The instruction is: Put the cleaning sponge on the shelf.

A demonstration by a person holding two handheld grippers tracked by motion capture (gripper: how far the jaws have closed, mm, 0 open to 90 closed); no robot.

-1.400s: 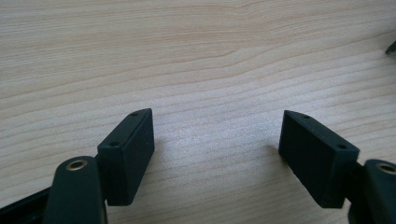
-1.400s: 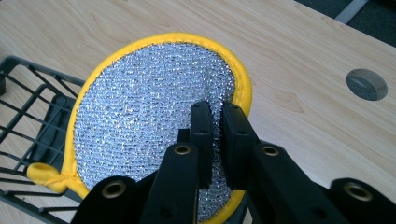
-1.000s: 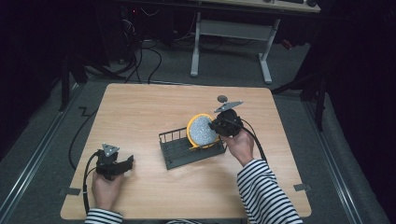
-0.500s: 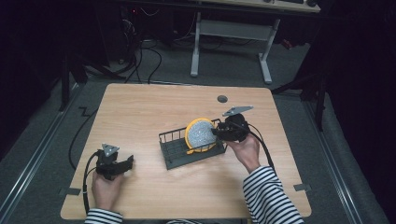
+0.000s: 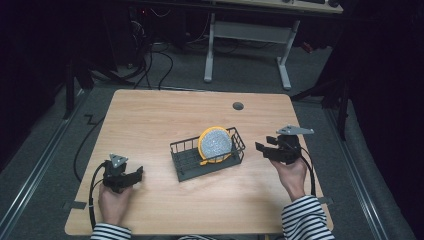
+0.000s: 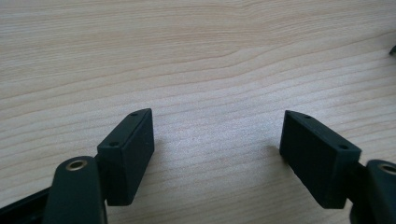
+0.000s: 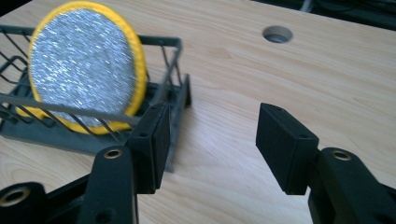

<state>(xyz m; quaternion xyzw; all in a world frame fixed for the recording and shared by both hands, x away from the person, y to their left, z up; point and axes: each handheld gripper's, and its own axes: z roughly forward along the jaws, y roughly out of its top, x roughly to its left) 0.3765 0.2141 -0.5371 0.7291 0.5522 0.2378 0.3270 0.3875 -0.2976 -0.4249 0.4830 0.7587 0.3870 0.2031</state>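
Left tool (image 5: 136, 174) sits low on the desk (image 5: 150, 120) near the front left corner, held by the left hand (image 5: 114, 202), cable looping off behind it. In the left gripper view its jaws stand wide apart with nothing between them, just bare wood grain under the left tool (image 6: 217, 140).

Mid-desk: a dark wire basket (image 5: 187, 162) set at a slight angle, with a round yellow-rimmed disc (image 5: 216, 144) (silvery, glittery face) standing on edge inside, leaning at the basket's right end. In the right gripper view the disc (image 7: 84, 65) leans against the basket (image 7: 28, 133) wall.

Right tool (image 5: 262, 149) is just right of the basket, apart from it, held by the right hand (image 5: 291, 175) in a striped sleeve (image 5: 305, 220). Jaws well open, holding nothing; right tool (image 7: 212, 135) points toward the basket corner. Small round hole (image 5: 238, 106) in the desk near the back edge.
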